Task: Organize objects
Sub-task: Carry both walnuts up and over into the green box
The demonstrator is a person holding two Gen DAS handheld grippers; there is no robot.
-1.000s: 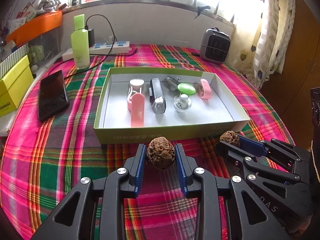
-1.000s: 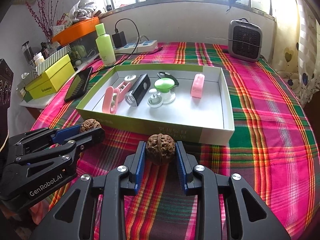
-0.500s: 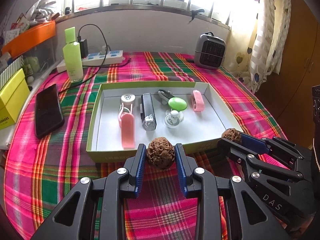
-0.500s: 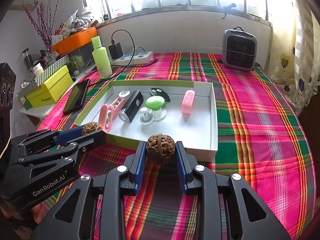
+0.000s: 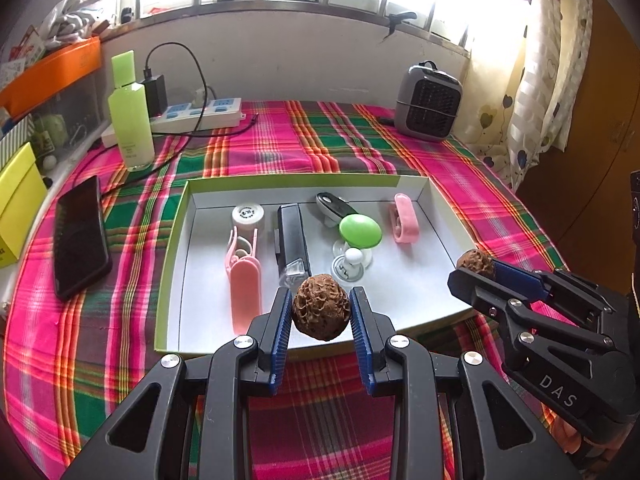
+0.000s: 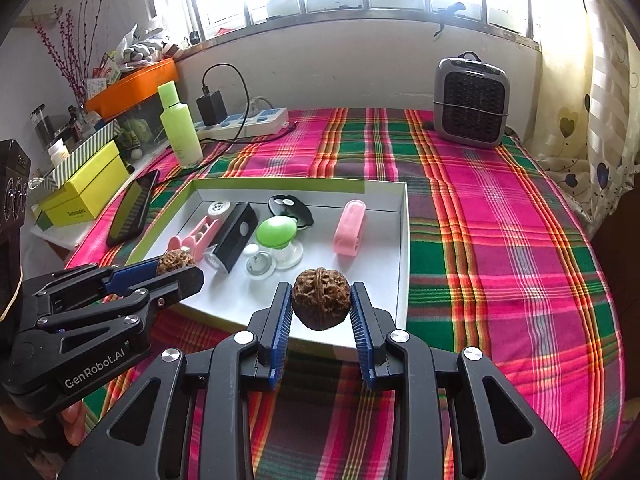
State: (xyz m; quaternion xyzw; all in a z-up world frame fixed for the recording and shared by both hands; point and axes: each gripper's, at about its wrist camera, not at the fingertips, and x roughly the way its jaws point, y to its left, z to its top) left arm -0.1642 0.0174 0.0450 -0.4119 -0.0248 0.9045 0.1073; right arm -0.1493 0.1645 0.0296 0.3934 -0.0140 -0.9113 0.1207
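My left gripper point(image 5: 320, 316) is shut on a brown walnut point(image 5: 321, 306), held above the near edge of the green-rimmed white box point(image 5: 172, 256). My right gripper point(image 6: 320, 308) is shut on a second walnut point(image 6: 321, 298) above the box's near right part point(image 6: 403, 240). Each gripper shows in the other view: the right one with its walnut point(image 5: 475, 264) over the box's right corner, the left one with its walnut point(image 6: 174, 261) over the left side. In the box lie a pink clip point(image 5: 243, 280), a black device point(image 5: 292, 240), a green-topped item point(image 5: 359, 231) and a pink case point(image 5: 405, 218).
A black phone point(image 5: 80, 236), a green bottle point(image 5: 131, 120), a power strip point(image 5: 200, 116) and a yellow box point(image 6: 88, 188) are to the left. A grey heater point(image 5: 428, 104) stands at the back right. Plaid cloth point(image 6: 500, 240) covers the table.
Both grippers have risen and moved forward with their walnuts, from in front of the box to above its near edge.
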